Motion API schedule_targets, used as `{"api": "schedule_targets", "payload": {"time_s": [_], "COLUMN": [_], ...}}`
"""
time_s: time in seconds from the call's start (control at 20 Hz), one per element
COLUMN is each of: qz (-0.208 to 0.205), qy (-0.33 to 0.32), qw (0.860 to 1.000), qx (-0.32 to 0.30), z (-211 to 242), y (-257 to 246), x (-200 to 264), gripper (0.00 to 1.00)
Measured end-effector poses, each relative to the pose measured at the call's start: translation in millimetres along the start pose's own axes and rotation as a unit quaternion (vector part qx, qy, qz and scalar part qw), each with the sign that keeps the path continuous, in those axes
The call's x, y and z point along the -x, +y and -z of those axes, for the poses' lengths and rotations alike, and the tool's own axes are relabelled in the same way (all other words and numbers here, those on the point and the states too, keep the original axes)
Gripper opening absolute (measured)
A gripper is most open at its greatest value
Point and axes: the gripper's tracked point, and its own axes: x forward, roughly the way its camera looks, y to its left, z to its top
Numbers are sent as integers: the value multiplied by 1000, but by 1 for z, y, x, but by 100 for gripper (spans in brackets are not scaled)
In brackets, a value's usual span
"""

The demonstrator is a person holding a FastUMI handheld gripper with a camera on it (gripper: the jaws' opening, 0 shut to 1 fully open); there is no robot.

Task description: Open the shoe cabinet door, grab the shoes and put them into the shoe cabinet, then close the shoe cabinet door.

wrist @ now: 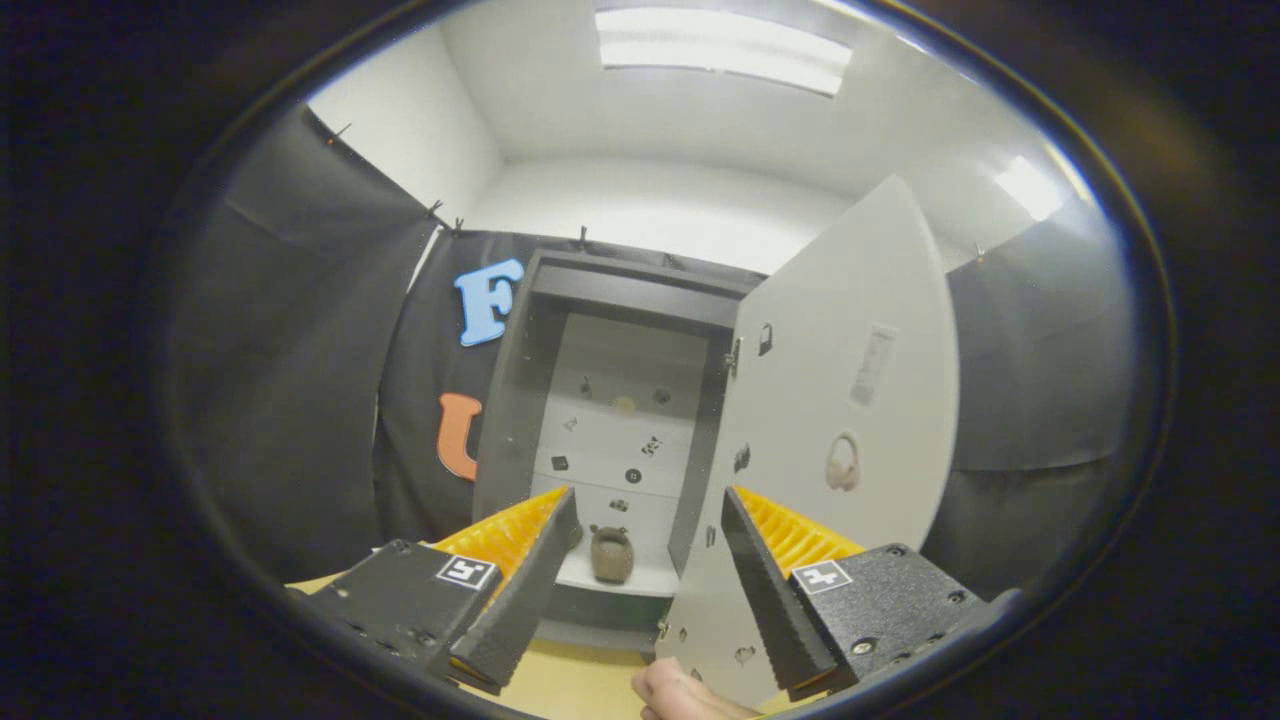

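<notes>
hand (pixel 685 695) cut off below, cabinet's small marks (pixel 632 476) (unreadable)

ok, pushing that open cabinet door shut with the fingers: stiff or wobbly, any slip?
The cabinet door looks like a flat rigid panel on side hinges, so it should probably swing rather than flex. Its face seems smooth, so the open gripper might slide along it. A hand is at its lower edge, which may steady it.
</notes>
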Motion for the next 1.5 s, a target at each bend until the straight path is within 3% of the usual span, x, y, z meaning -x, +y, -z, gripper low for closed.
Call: {"api": "schedule_targets", "payload": {"time_s": [0.15, 0.4, 0.7, 0.8, 1.0, 1.25, 1.5], "qz": [-21, -11, 103, 123, 141, 132, 157], "qy": [4, -3, -46, -43, -8, 75, 117], "qw": [1000, 1000, 994, 991, 990, 988, 981], "qx": [-17, -29, -12, -13, -9, -5, -11], "z": [0, 20, 24, 40, 59, 101, 138], "y": [-13, -68, -190, -209, -245, -257, -283], "x": [39, 89, 132, 138, 118, 58, 4], "gripper": [93, 93, 93, 93, 92, 93, 93]}}
